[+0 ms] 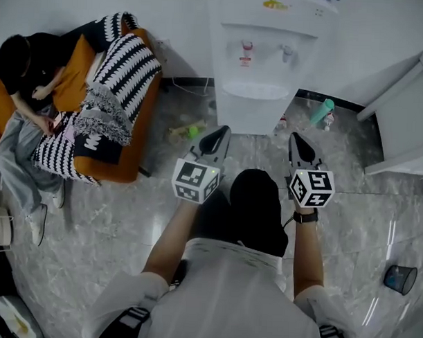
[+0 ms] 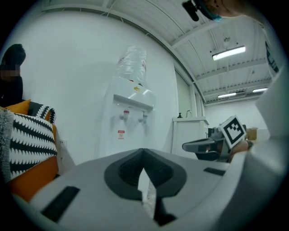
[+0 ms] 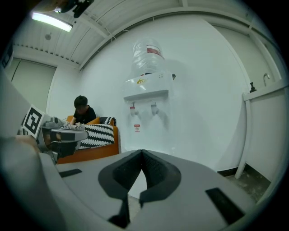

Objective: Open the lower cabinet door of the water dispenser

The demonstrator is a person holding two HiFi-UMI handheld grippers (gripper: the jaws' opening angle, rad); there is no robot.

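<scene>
The white water dispenser [image 1: 260, 56] stands against the wall straight ahead, with a bottle on top [image 3: 148, 52] and two taps [image 1: 247, 52]. Its lower cabinet door [image 1: 253, 116] is closed. Both grippers are held side by side in front of it, apart from it and pointing at it. My left gripper [image 1: 224, 130] is shut with nothing in it; in its own view the tips [image 2: 143, 151] meet below the dispenser [image 2: 128, 122]. My right gripper [image 1: 296, 136] is also shut and empty, and its tips [image 3: 142, 152] sit below the dispenser's lower front [image 3: 153, 137].
An orange sofa [image 1: 118, 161] with striped blankets stands at the left, and a person [image 1: 24, 75] sits on it. A white cabinet [image 1: 407, 123] is at the right. A green bottle [image 1: 323, 111] and small items [image 1: 188, 131] lie on the floor near the dispenser. A dark cup [image 1: 400, 279] sits at the lower right.
</scene>
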